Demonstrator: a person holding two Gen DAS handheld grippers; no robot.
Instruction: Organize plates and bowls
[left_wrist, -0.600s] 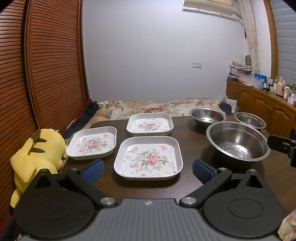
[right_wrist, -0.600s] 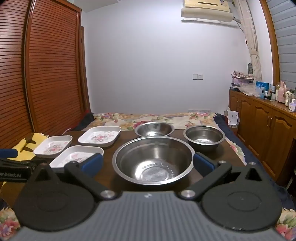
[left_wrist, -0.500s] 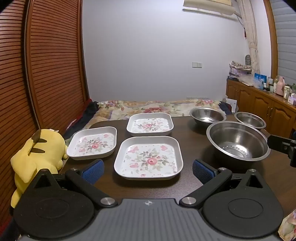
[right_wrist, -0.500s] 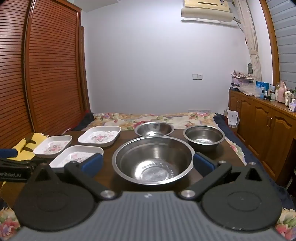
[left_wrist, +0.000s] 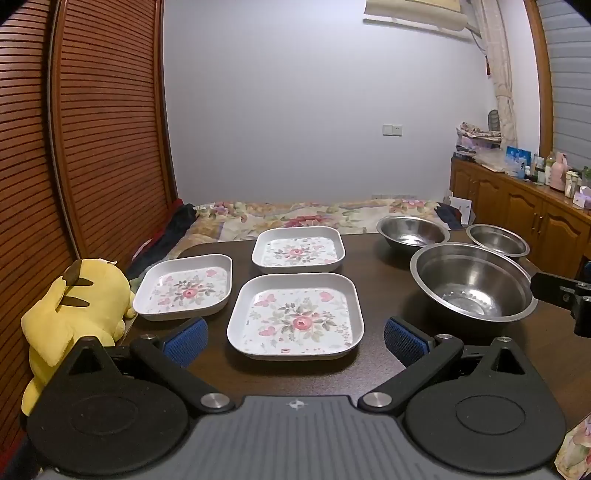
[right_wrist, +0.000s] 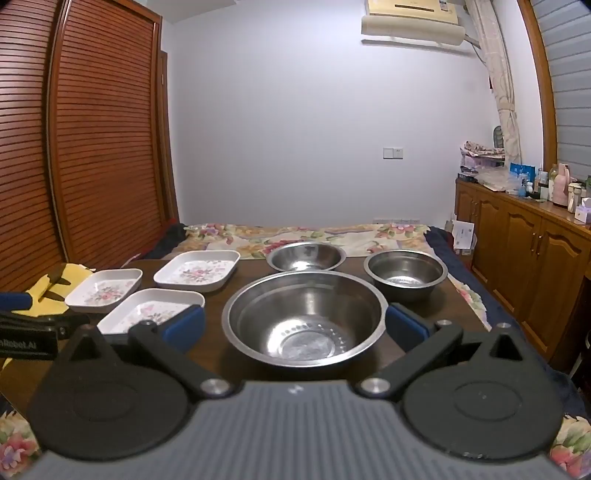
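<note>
Three white square floral plates lie on the dark table: a near one (left_wrist: 295, 317), a left one (left_wrist: 184, 288) and a far one (left_wrist: 298, 250). My left gripper (left_wrist: 295, 338) hovers open just before the near plate, holding nothing. To the right stand three steel bowls: a large one (right_wrist: 304, 321), a far one (right_wrist: 306, 256) and a small right one (right_wrist: 405, 273). My right gripper (right_wrist: 294, 325) is open, its blue pads either side of the large bowl's near rim, gripping nothing. The plates (right_wrist: 195, 271) show at the left in the right wrist view.
A yellow plush toy (left_wrist: 72, 306) sits at the table's left edge. A floral bedspread (left_wrist: 314, 218) lies beyond the far edge. Wooden cabinets (right_wrist: 524, 251) with bottles run along the right wall. Slatted wooden doors (left_wrist: 92, 129) stand on the left.
</note>
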